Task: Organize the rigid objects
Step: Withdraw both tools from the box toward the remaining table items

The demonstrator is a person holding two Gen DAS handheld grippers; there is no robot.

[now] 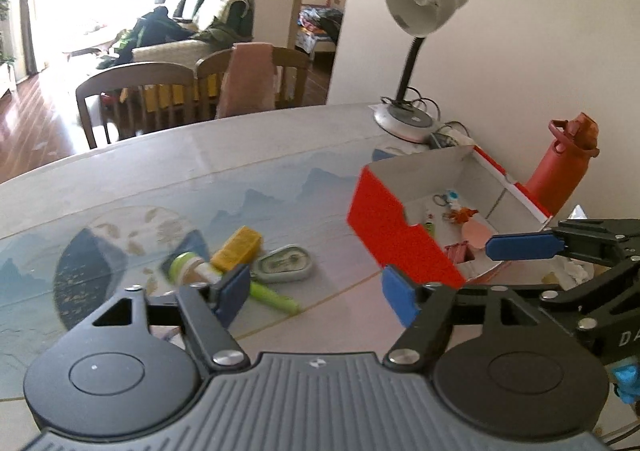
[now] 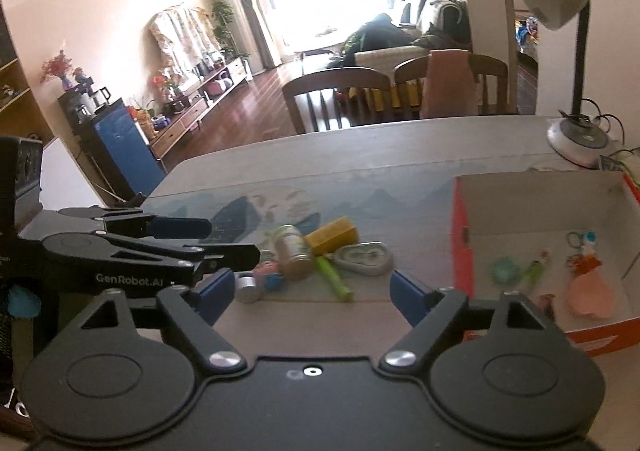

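1. Over on the left wrist view, the left gripper (image 1: 316, 291) has its jaws spread apart with nothing between them. Lower left of centre sits a loose pile: a yellow block (image 1: 237, 247), a grey-green tin (image 1: 285, 264), a green marker (image 1: 276, 298) and a blurry green-capped bottle (image 1: 187, 269) partly hidden behind the left finger. The red box (image 1: 394, 239) at centre right holds small bits too blurred to name. The right gripper's fingers (image 1: 520, 246) poke in from the right edge.

2. Right wrist view: the right gripper (image 2: 310, 295) is spread wide too, empty. Same pile at centre, box (image 2: 460, 235) cut off at the right edge, pink thing (image 2: 590, 299) inside. The left gripper (image 2: 192, 251) enters from the left, with a silver cylinder (image 2: 248, 288) half hidden behind the right gripper's left finger.
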